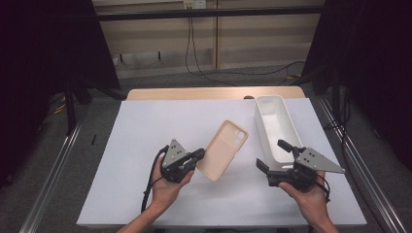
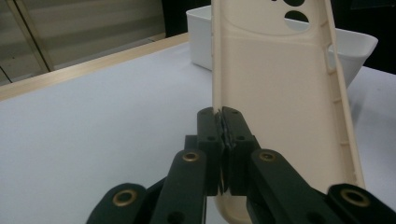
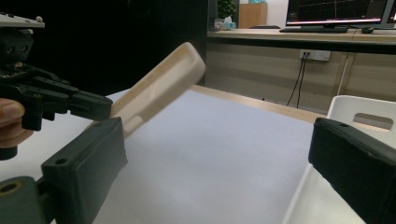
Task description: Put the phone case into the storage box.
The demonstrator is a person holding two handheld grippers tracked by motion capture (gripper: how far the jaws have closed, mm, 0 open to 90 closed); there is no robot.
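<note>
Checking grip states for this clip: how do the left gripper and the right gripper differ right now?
The left gripper is shut on an edge of the beige phone case, holding it tilted off the table; the right gripper has wide-open jaws with nothing between them, beside the white bin. Both are hand-held, black and carry a grey plate.

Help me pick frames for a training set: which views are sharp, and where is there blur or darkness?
High view: evenly lit table, dark curtains at both sides. Left gripper view: phone case fairly sharp, nearest parts of the left tongs soft. Right gripper view: the case is soft, right tongs close and blurred, background dark at left.
</note>
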